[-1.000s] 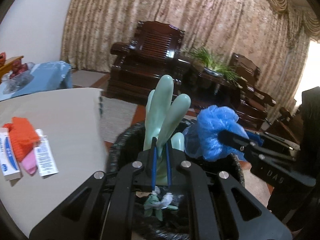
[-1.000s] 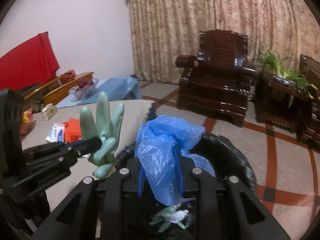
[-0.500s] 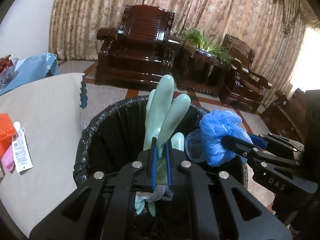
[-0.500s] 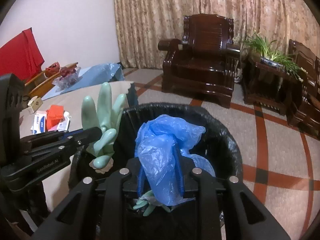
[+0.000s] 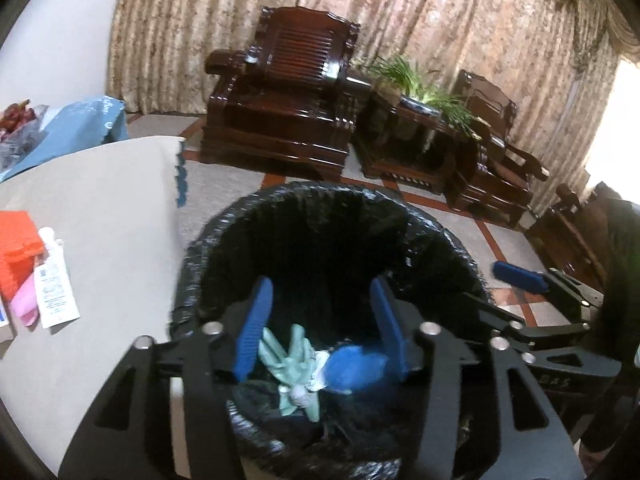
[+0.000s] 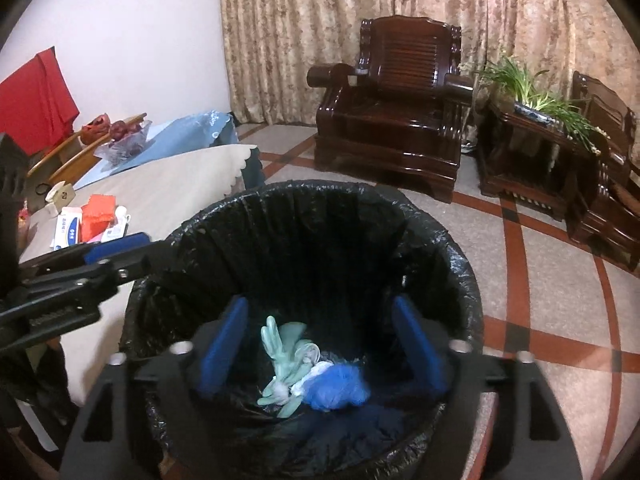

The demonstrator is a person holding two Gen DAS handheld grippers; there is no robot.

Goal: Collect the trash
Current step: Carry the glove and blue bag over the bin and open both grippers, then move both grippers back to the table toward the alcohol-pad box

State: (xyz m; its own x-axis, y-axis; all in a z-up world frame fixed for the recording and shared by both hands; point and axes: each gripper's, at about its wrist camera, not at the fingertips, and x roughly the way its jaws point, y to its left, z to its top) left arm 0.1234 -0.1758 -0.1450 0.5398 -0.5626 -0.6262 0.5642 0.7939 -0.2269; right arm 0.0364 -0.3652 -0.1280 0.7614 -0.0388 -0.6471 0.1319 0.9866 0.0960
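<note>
A bin lined with a black bag (image 5: 304, 208) (image 6: 304, 196) stands on the floor beside the table. Pale green gloves (image 5: 294, 364) (image 6: 286, 356) and a crumpled blue plastic piece (image 5: 356, 368) (image 6: 338, 390) lie at its bottom. My left gripper (image 5: 320, 324) is open and empty above the bin's near rim. My right gripper (image 6: 320, 346) is open and empty over the bin too. Each gripper shows in the other's view, the right one (image 5: 520, 276) at the bin's right, the left one (image 6: 116, 248) at its left.
A table with a beige cloth (image 5: 104, 208) (image 6: 172, 184) is left of the bin, holding an orange packet (image 5: 16, 248) (image 6: 96, 216), a tube (image 5: 54, 280) and small boxes (image 6: 66, 232). Dark wooden armchairs (image 5: 288, 100) (image 6: 400, 120) and a plant stand (image 5: 416, 128) stand beyond on patterned floor.
Both grippers have opened. The green glove has dropped from the left one and the blue plastic from the right one, and both now lie inside the bin.
</note>
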